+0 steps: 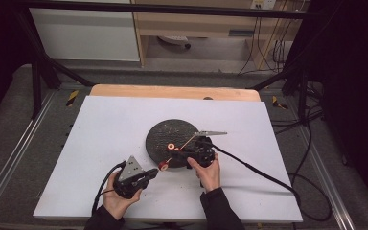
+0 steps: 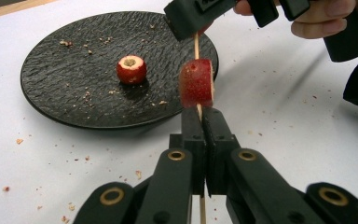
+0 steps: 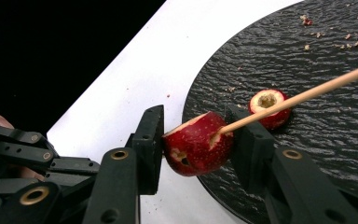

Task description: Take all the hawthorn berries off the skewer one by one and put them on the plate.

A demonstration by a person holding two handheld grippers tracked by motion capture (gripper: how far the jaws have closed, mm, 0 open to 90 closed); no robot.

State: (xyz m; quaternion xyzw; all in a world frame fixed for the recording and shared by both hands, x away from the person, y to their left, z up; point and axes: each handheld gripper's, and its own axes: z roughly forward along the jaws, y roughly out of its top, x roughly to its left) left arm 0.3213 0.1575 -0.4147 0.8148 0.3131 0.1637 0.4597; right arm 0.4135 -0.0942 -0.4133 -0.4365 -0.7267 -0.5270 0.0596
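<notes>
A thin wooden skewer (image 2: 196, 46) runs through a red fruit piece (image 2: 196, 83). My left gripper (image 2: 200, 116) is shut on the skewer just below that piece, near the plate's front edge. My right gripper (image 3: 196, 135) comes in from the right, with one jaw on each side of the skewered piece (image 3: 198, 142), pressing on it. The skewer (image 3: 307, 95) slants away across its right jaw. A second, cored red fruit piece (image 2: 131, 69) lies on the black plate (image 2: 74, 93). In the high view both grippers, left (image 1: 152, 173) and right (image 1: 176, 155), meet at the plate's (image 1: 172, 128) near rim.
The round plate sits in the middle of a white table top (image 1: 105, 143), with crumbs on and around it. A black cable (image 1: 258, 172) trails from the right gripper to the right. Dark frame posts stand at the far corners.
</notes>
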